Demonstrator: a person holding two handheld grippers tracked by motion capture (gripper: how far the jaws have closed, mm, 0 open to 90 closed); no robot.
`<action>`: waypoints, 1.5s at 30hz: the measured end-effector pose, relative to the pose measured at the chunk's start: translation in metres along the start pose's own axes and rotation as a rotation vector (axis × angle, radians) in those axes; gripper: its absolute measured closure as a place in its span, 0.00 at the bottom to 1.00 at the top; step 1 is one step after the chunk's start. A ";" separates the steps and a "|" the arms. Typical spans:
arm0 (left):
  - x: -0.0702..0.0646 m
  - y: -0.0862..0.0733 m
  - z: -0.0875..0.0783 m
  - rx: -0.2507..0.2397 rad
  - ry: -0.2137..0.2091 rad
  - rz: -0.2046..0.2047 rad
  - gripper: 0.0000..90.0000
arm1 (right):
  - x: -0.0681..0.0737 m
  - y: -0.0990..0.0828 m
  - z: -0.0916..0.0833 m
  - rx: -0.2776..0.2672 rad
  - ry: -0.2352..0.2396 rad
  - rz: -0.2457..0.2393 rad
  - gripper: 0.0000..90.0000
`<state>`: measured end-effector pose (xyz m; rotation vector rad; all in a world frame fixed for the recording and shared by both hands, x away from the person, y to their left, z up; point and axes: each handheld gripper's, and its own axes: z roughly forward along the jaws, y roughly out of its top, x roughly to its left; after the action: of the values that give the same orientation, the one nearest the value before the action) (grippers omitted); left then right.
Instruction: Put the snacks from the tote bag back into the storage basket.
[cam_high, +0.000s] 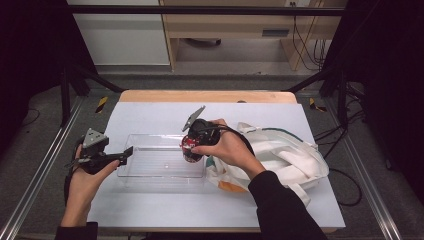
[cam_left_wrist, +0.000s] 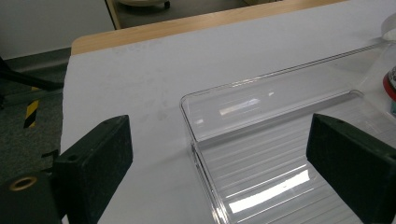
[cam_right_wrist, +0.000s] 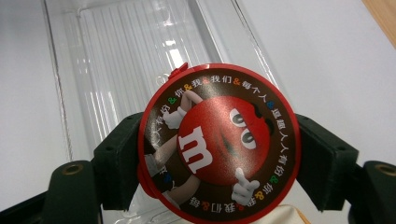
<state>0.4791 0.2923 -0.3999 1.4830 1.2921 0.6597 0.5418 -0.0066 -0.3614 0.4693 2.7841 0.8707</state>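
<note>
Your right claw (cam_right_wrist: 212, 154) is pinching the red-lidded M&M's candy tub (cam_right_wrist: 218, 142) by its sides, lid facing the cam, and you've got it hanging over the right end of the clear plastic tray (cam_high: 150, 172). I'd guess that's so it can go straight down inside w/o clipping the rim. Your left claw (cam_left_wrist: 224, 168) sits spread w/ nothing between its pads, straddling the tray's left near corner on the white surface (cam_high: 150, 117), prob. to steady the tray; the white tote bag (cam_high: 285, 160) lies just right of the tray.
</note>
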 end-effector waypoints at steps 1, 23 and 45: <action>0.000 0.000 0.000 0.002 0.000 -0.002 0.08 | 0.000 0.000 0.001 0.001 0.001 0.000 0.29; -0.001 0.000 0.000 0.011 -0.001 0.012 0.08 | 0.002 -0.001 0.017 0.018 0.002 -0.001 0.29; 0.000 -0.001 0.001 0.014 -0.001 0.012 0.08 | -0.003 -0.010 0.026 0.024 -0.001 0.016 0.29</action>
<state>0.4793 0.2917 -0.4008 1.5038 1.2901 0.6589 0.5490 -0.0017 -0.3884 0.4962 2.7968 0.8406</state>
